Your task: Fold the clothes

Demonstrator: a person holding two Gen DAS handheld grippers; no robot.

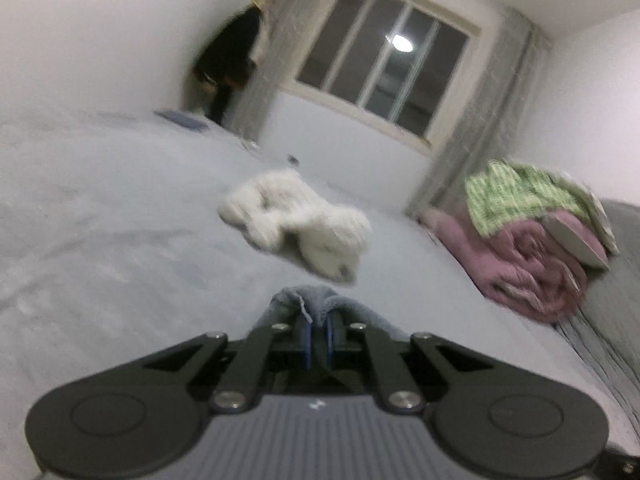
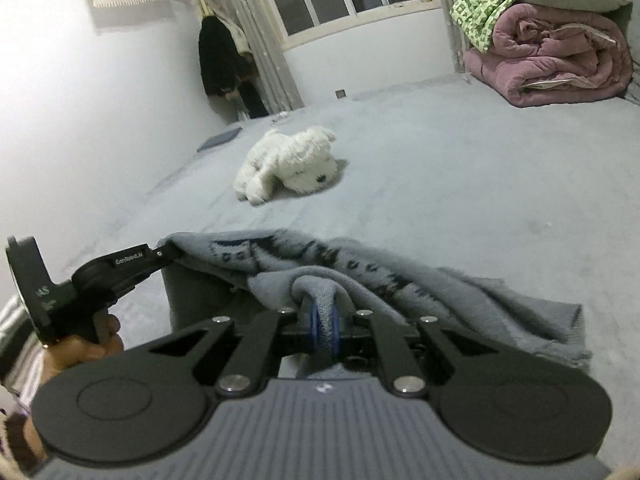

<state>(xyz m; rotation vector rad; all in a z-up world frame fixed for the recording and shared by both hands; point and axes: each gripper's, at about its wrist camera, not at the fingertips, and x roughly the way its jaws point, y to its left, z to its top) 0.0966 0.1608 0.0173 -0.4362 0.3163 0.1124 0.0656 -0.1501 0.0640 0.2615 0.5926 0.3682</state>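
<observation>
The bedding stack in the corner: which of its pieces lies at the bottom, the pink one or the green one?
The pink quilt is at the bottom, rolled up on the bed. The green checked blanket is draped over its top and left side.

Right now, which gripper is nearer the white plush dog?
Left, it seems. The left gripper pinches a corner of the grey garment, ahead of the right gripper; the white plush dog lies beyond both.
</observation>
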